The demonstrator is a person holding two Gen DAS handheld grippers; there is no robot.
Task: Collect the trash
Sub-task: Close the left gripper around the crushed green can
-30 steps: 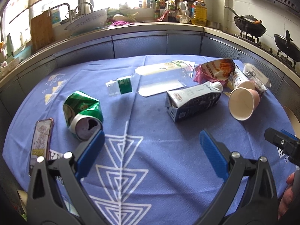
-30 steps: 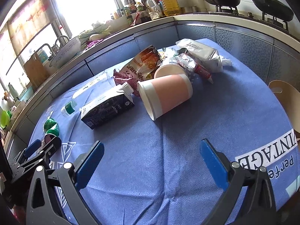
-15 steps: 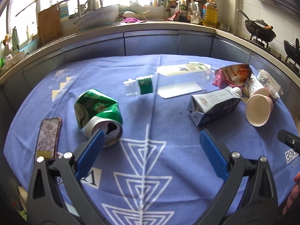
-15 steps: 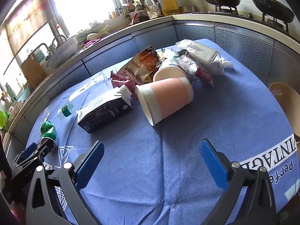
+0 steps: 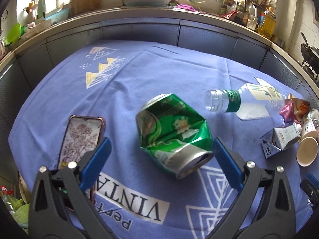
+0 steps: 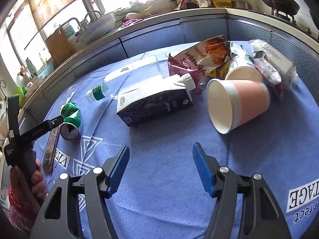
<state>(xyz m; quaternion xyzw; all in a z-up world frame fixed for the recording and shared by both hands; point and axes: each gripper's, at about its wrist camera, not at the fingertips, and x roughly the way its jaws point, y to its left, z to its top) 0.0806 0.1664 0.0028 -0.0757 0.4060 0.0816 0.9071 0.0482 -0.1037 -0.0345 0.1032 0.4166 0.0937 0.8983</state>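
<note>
Now the left gripper (image 5: 160, 155) hangs wide open and empty over a crushed green can (image 5: 172, 133) lying on its side on the blue tablecloth (image 5: 163, 67), the can sitting between the two blue pads but seemingly touched by neither. A clean pick likely means lowering until the pads flank the dented middle, then squeezing across the flattened faces, not the slick silver end, which could squirt free. A phone (image 5: 80, 139) lies just beside the left pad and could be nudged or caught as the claw drops. The right gripper (image 6: 160, 169) waits partly open, holding nothing, above bare cloth. Beyond it lie more rubbish: a dark carton (image 6: 154, 104), a pink paper cup (image 6: 237, 103) tipped on its side, a snack bag (image 6: 199, 60) and a clear bottle (image 6: 127, 77) with no cap. No bin is in view. The kitchen counter (image 5: 159, 13) is crowded with bottles and a basin.
</note>
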